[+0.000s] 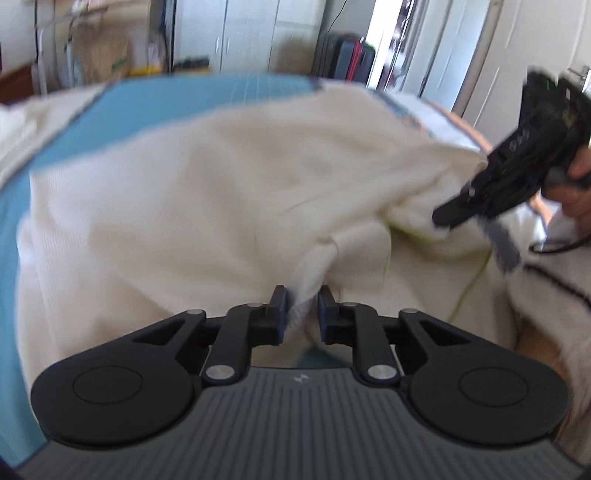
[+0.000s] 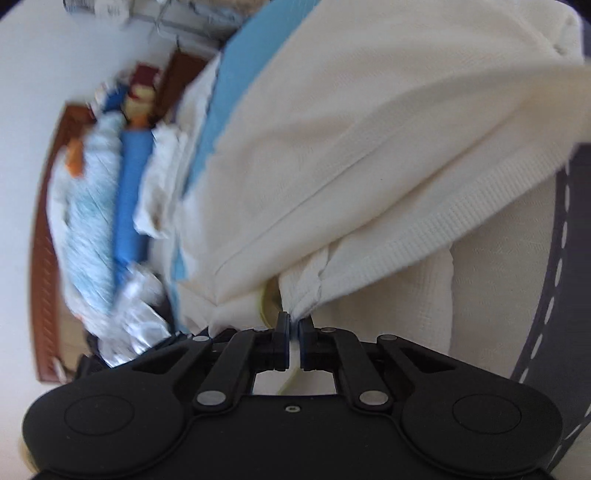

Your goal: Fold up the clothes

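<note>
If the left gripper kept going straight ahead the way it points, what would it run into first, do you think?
The cream garment: the left gripper is already shut on a fold of it, with more cloth bunched directly ahead. The blue sheet probably lies beneath.

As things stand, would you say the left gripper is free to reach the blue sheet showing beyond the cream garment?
Probably not yet: the left gripper is shut on a bunch of the cream garment, which lies spread between it and the blue sheet. It would have to let go first.

This is a bedroom in a home — a bed with a flat blue sheet (image 1: 236,92), tall white cupboard doors (image 1: 236,33), and a brown wooden headboard (image 2: 44,266) behind soft pale-blue bedding (image 2: 88,221).
</note>
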